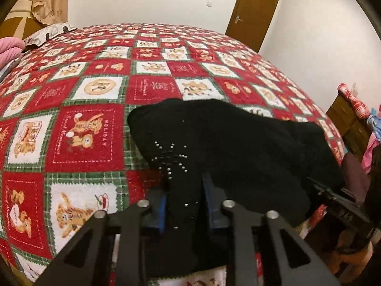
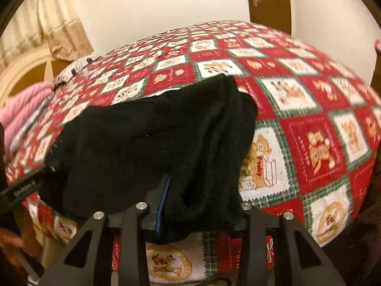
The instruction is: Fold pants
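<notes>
The pants are matt black cloth with a soft, fuzzy nap and small shiny studs. The bedspread is printed woven cloth, slightly rough. The left tool is matt black plastic with blue pads and bright metal pins, like the right tool. The door is smooth brown wood.

"HOLIDAY" on the bedspread square.
</notes>
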The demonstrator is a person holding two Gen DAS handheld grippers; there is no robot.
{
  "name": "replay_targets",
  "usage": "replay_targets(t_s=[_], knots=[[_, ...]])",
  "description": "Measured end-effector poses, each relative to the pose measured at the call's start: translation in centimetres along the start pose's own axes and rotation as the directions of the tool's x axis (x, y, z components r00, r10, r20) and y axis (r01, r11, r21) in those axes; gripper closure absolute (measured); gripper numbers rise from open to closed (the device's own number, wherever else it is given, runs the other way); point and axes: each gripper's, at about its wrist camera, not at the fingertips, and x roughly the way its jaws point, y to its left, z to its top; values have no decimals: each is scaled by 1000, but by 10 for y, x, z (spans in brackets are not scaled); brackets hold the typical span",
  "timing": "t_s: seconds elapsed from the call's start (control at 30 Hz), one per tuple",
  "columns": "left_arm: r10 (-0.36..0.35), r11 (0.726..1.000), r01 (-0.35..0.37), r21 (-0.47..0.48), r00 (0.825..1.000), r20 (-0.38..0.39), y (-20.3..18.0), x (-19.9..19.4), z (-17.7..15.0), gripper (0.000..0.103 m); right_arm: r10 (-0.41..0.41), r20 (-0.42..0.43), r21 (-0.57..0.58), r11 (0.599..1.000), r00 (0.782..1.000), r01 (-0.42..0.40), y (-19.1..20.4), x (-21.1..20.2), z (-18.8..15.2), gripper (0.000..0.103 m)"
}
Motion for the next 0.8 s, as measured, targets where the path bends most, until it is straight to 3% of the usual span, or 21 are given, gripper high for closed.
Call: replay_targets(t_s=[0.13, 0.37, 0.57, 0.8], knots=[[8, 999, -10, 47, 1000, 28, -7, -7, 0, 81, 10, 15, -3, 1000, 1000, -10, 2, -6, 8, 69], [-66, 998, 67, -4, 994, 87, 3, -27, 8, 83, 34, 96, -39, 999, 995, -31, 18, -35, 19, 70], [-7, 1000, 4, 24, 990, 141, 2, -41, 12, 83, 69, 134, -94, 994, 989, -57, 40, -46, 25, 70], [16, 999, -7, -52, 983, 181, 30, -54, 22, 83, 128, 156, -137, 985, 979, -107, 61, -52, 40, 70]])
